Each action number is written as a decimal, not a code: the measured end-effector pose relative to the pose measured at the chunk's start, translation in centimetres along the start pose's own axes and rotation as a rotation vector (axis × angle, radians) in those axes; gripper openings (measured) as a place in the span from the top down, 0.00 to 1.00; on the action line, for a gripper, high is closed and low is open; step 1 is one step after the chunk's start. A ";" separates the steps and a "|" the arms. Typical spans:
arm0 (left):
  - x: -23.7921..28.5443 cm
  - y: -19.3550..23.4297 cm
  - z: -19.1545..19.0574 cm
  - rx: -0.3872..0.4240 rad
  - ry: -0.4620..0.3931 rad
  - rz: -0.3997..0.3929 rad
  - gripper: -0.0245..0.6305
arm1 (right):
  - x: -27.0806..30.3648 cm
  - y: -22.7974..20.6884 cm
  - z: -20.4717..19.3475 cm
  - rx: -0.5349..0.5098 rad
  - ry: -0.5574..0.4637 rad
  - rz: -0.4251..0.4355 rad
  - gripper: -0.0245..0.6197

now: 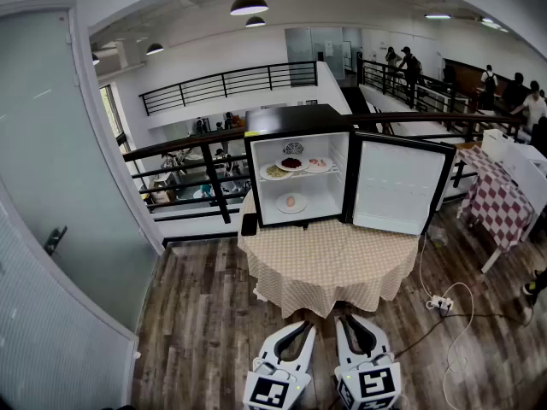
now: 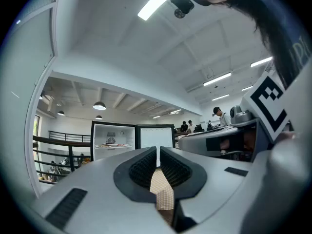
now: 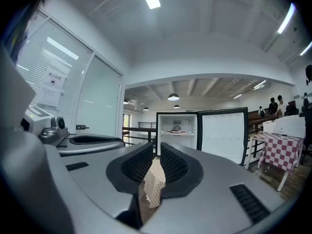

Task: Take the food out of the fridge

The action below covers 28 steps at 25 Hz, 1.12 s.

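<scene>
"Four lots of food point(image 1: 291, 163), was it, all inside the fridge point(image 1: 299, 120)?"

"Yes, four. Starting from the left, a dark flat slab point(image 1: 249, 225) lay at the edge of the round surface point(image 1: 329, 259), which had a checked cloth over it. Just beside the slab stood the fridge, with its door point(image 1: 400, 186) swung wide open to the right."

"What was on the upper shelf point(image 1: 335, 171)?"

"Three plates sat close together in a row. The left plate point(image 1: 275, 172) carried something greenish-yellow and the middle plate point(image 1: 291, 166) something dark red. The right plate point(image 1: 318, 165) had pale pieces with pink in them."

"And below that?"

"The lower plate point(image 1: 291, 202) sat alone on the fridge floor with one small pale-orange lump on it. From that far off I could not tell what any of the foods were."

"Where were the grippers?"

"Both were level and side by side, pointing at the fridge but well apart from it. The left gripper point(image 2: 158, 150) had its fingers drawn together on nothing. The right gripper point(image 3: 157, 147) showed a narrow gap between its fingers, and only the checked cloth was visible through it."
</scene>
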<state>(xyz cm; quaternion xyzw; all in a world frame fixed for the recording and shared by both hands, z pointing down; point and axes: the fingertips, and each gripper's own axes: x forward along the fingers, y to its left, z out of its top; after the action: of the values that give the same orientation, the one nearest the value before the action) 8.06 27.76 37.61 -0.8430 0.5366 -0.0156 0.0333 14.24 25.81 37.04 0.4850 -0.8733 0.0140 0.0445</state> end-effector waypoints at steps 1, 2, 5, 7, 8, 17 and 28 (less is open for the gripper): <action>0.1 0.4 -0.1 -0.001 0.002 -0.002 0.91 | 0.4 0.1 -0.1 0.004 -0.005 -0.003 0.87; 0.3 0.8 -0.2 -0.002 0.003 -0.004 0.91 | 0.7 0.2 -0.1 0.007 -0.009 -0.007 0.87; 0.8 1.8 -0.4 0.003 0.007 -0.016 0.91 | 2.0 0.3 -0.1 0.009 -0.014 -0.024 0.87; 1.2 2.6 -0.4 0.004 0.011 -0.026 0.91 | 3.0 0.3 0.0 0.008 -0.011 -0.036 0.87; 1.4 3.1 -0.4 0.001 0.011 -0.030 0.91 | 3.5 0.4 0.0 0.010 -0.009 -0.042 0.87; 3.6 9.3 -0.3 0.012 0.006 -0.068 0.91 | 9.8 2.2 0.4 0.061 0.027 -0.058 0.90; 6.8 17.4 -0.2 -0.001 -0.014 -0.107 0.91 | 18.2 3.9 0.8 0.104 0.048 -0.085 0.90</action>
<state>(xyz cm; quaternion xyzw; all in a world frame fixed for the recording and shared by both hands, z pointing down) -4.78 14.25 36.45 -0.8707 0.4905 -0.0113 0.0357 1.33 12.41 37.96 0.5227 -0.8487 0.0691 0.0406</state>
